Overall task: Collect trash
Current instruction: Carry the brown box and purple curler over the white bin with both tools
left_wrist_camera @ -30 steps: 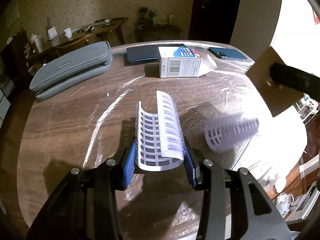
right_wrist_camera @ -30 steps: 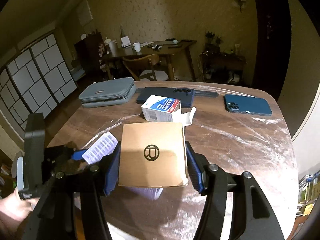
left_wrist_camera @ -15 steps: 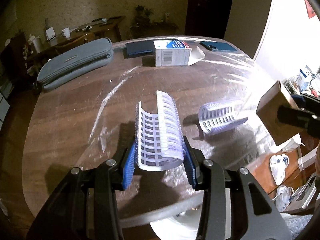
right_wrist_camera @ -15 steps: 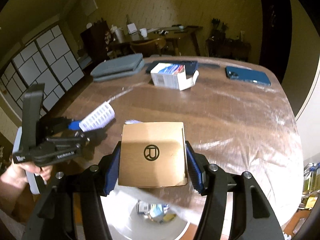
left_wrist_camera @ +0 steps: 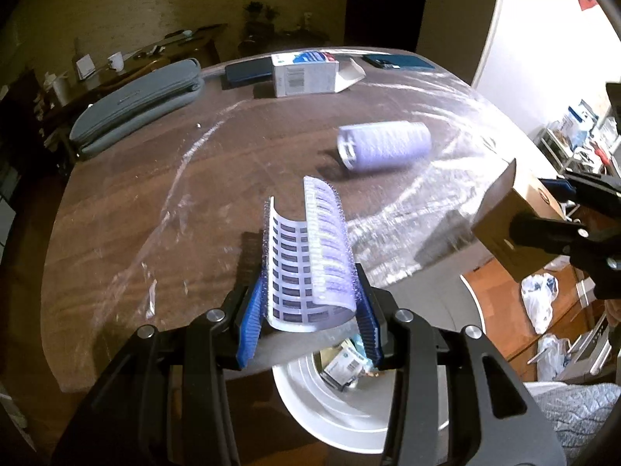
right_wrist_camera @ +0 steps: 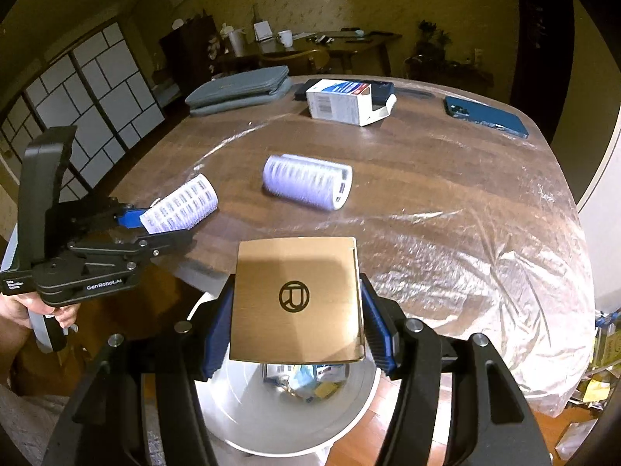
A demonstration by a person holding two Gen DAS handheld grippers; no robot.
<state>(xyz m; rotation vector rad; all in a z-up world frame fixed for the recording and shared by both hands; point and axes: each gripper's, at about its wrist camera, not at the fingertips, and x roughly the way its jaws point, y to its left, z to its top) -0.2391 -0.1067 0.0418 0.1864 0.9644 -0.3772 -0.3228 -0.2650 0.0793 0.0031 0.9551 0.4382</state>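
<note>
Cardboard box (right_wrist_camera: 297, 299) clamped between pads of your right gripper (right_wrist_camera: 297, 334), logo face toward camera. Directly below box: white bin (right_wrist_camera: 233, 400), mouth open, trash already inside. Drop line looks near vertical; right hand appears better centred over bin. Your left gripper (left_wrist_camera: 308, 326) clamped on split purple roller (left_wrist_camera: 310, 256), long axis running along fingers, over table edge (left_wrist_camera: 97, 272); bin rim (left_wrist_camera: 295, 396) just below. Second roller (left_wrist_camera: 384, 145) lies on table, axis crosswise, well apart from both grippers.
</note>
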